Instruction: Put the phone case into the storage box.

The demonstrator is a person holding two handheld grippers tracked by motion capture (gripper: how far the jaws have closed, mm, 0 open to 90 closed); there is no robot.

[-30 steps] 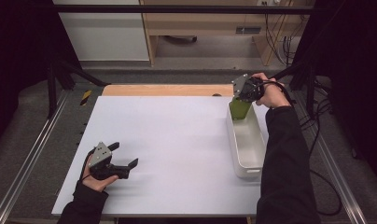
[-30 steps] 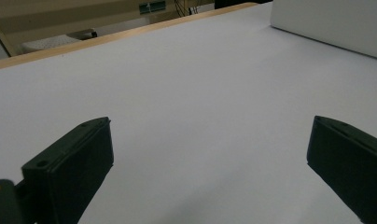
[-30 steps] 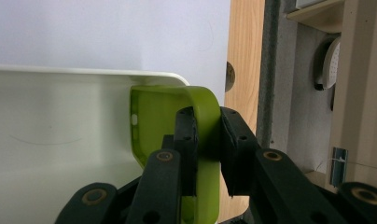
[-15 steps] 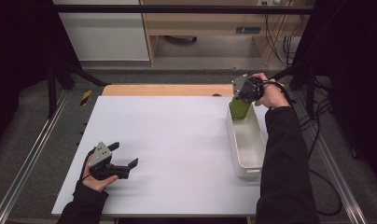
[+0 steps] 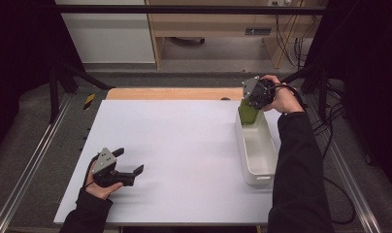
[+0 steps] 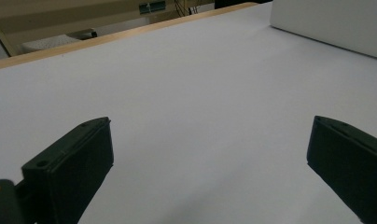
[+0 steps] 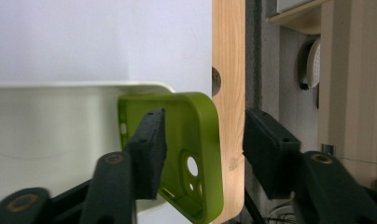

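Releasing step: right gripper (image 7: 203, 154) fingers have just been opening off the green phone case (image 7: 186, 158) leaning in the white tray (image 5: 254, 145) at upper right; next, lift clear; left gripper (image 5: 128, 170) fingers wide, empty

A white table (image 5: 184, 145) with a pale wooden strip (image 5: 170, 93) along its far edge carries the things. A long white tray (image 5: 257, 158) lies on it at the right side. The left hand (image 5: 99, 187) rests on it near the front left corner.
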